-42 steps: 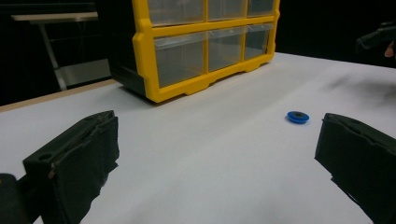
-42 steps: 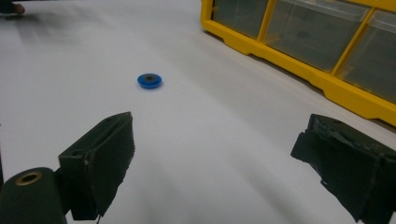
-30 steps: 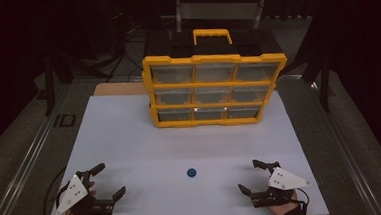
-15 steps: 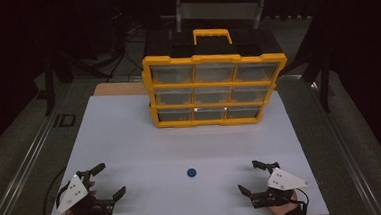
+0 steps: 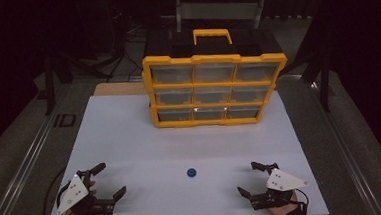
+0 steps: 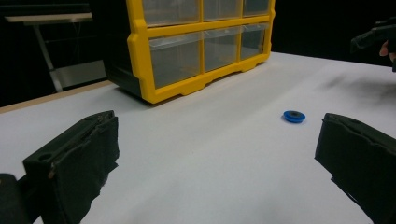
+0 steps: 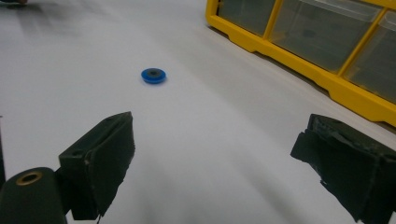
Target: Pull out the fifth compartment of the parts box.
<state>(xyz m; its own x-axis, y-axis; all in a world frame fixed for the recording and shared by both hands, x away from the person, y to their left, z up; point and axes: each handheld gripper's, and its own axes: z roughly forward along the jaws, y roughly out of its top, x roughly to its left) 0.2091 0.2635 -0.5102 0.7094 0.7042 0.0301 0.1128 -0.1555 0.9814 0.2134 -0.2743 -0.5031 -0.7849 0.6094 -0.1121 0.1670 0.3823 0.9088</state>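
Small blue disc (image 5: 192, 173) flat on the white counter (image 5: 130, 141), near front edge, roughly midway between both grippers, touched by neither. Dark centre hole plain in left gripper view (image 6: 294, 116) and right gripper view (image 7: 153, 75); from high view, merely a blue dot.

Left gripper (image 5: 104, 181) low at front left corner of counter, jaws wide apart, nothing between them. Right gripper (image 5: 251, 178) at front right corner, jaws likewise spread wide and empty. Both well apart from the disc.

Yellow drawer cabinet (image 5: 215, 88) upright at far side of counter, well behind the disc; three rows of three clear drawers, yellow handle on top seen from high view. Gripper views give lower drawers close up (image 6: 187, 51) (image 7: 322, 32); contents too dim to tell. Left gripper view also catches the other gripper far off at right edge.
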